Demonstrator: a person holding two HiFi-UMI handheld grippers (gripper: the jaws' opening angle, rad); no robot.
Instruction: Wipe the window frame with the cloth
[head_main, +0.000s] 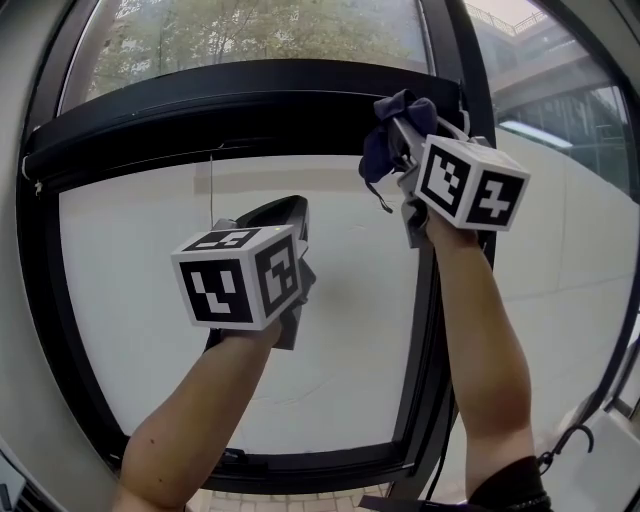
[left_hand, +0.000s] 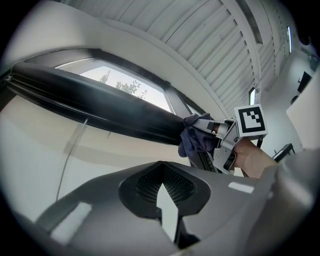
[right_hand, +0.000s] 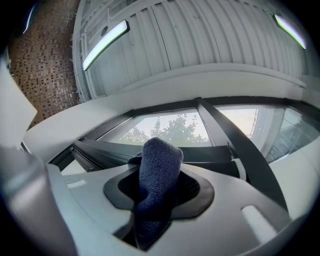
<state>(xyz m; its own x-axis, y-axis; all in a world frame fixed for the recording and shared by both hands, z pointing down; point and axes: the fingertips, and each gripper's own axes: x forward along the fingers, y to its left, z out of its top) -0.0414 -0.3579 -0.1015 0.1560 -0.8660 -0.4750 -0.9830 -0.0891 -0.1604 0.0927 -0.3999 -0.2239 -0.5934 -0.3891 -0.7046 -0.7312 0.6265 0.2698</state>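
Observation:
A dark blue cloth (head_main: 383, 143) is bunched between the jaws of my right gripper (head_main: 402, 122), which is shut on it. The cloth rests against the right end of the black horizontal bar of the window frame (head_main: 200, 110), next to the vertical black post (head_main: 450, 40). The left gripper view shows the same cloth (left_hand: 193, 142) touching the bar (left_hand: 100, 106). In the right gripper view the cloth (right_hand: 157, 172) sticks up out of the jaws. My left gripper (head_main: 286, 208) points at the pane lower down, shut and holding nothing, well left of the cloth.
A white pane (head_main: 150, 330) fills the frame below the bar, with a thin cord (head_main: 211, 190) hanging in front of it. The bottom rail (head_main: 300, 465) and left curved edge (head_main: 40, 300) close the frame. A dark hook (head_main: 570, 440) hangs at lower right.

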